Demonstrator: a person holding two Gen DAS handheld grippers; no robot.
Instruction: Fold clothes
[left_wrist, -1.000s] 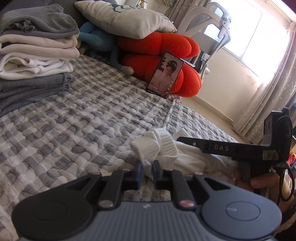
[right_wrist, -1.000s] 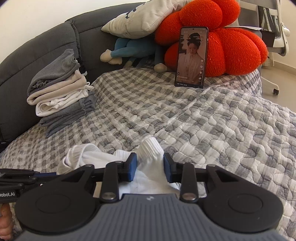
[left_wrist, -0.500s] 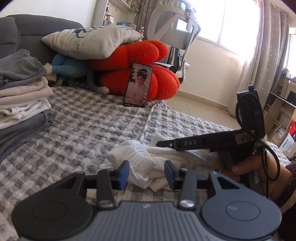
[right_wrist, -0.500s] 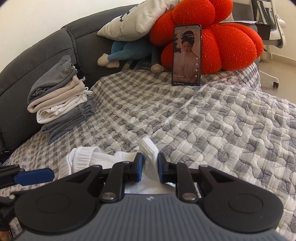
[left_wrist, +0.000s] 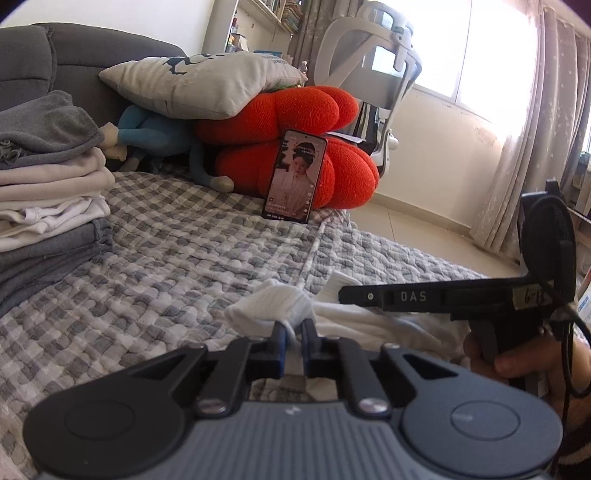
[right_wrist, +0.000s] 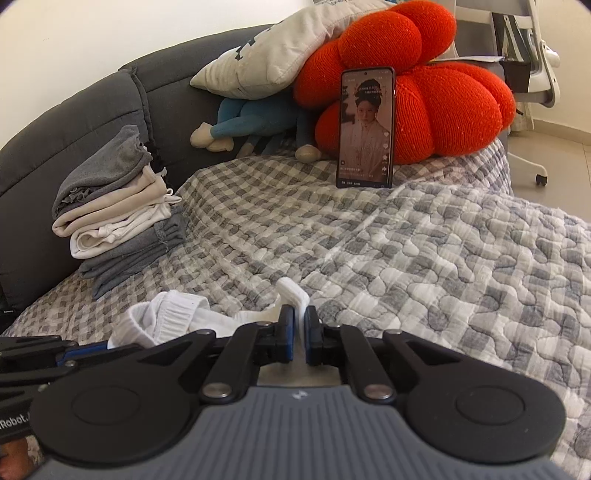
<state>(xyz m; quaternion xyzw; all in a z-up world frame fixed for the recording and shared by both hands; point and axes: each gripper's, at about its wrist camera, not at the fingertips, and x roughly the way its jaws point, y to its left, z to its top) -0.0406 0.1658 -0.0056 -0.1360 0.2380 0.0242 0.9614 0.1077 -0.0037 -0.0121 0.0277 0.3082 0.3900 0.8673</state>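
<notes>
White garment (left_wrist: 354, 321), a crumpled piece with ribbed cuffs, is lying on the checked quilt (left_wrist: 177, 266) of the bed, near the edge closest to both cameras. Both tools are gripping it. The left gripper (left_wrist: 293, 334) is pinching a bunched fold of the white cloth between its blue pads, the jaws drawn in to a narrow gap with fabric filling it. The right gripper (right_wrist: 299, 330) is likewise clamping a ribbed cuff that is sticking up between its nearly closed jaws. In the left wrist view the right tool is reaching in from the right side, lying across the garment, and a hand (left_wrist: 517, 365) is holding its handle. In the right wrist view a ribbed opening of the garment (right_wrist: 166, 317) is resting just left of the right tool's fingers, with part of the left tool showing at the lower left corner.

Toward the far left edge of the bed a stack of folded clothes (right_wrist: 114, 218) in grey, beige and white is sitting against the dark grey headboard (right_wrist: 66, 125). At the far end, a phone (right_wrist: 366, 127) is standing upright, leaning on a red cushion (right_wrist: 443, 99). A pale pillow (left_wrist: 199, 85) is resting on top of that cushion and a blue plush toy (right_wrist: 255, 122) is lying beside it. A white office chair (left_wrist: 373, 59) is standing beyond the bed by the window.
</notes>
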